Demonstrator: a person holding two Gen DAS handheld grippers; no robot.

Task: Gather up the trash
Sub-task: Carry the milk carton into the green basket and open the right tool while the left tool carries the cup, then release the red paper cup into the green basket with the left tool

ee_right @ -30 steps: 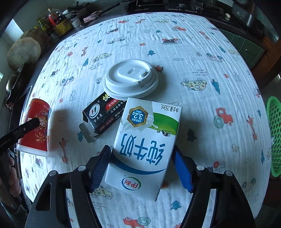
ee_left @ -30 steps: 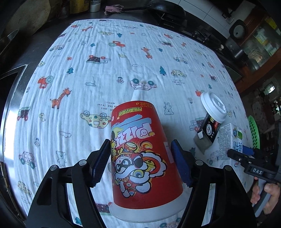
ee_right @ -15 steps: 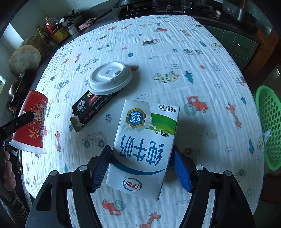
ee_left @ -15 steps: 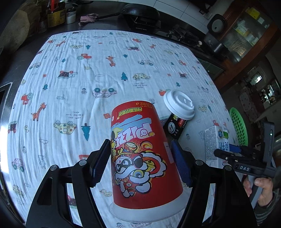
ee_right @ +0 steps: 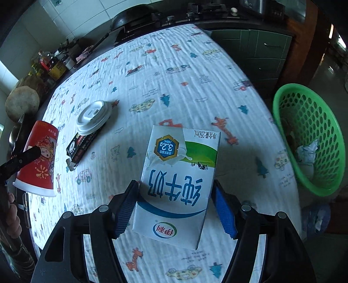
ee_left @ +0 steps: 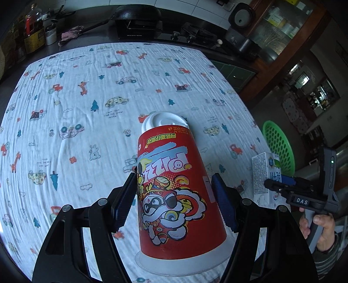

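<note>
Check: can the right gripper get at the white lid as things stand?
Probably not yet: the right gripper is shut on the milk carton. The white lid lies uncovered on the black box, so the approach looks free once emptied.

Black hand-held gripper (ee_left: 175, 202), blue pads (ee_left: 223, 205) (ridged)

A white cloth (ee_left: 108, 91) with little cars, trees and giraffes on it covers the bench and fills most of both views. Behind it, at the top of the left wrist view, a black pan (ee_left: 139, 15) sits on a dark stove (ee_left: 139, 28). A pink rag (ee_left: 70, 36) lies at the upper left, near bottles and jars (ee_left: 32, 32). In the right wrist view, a round brown stump of wood (ee_right: 21, 104) stands at the left edge. Dark green drawers (ee_right: 256, 50) are at the upper right.
</note>
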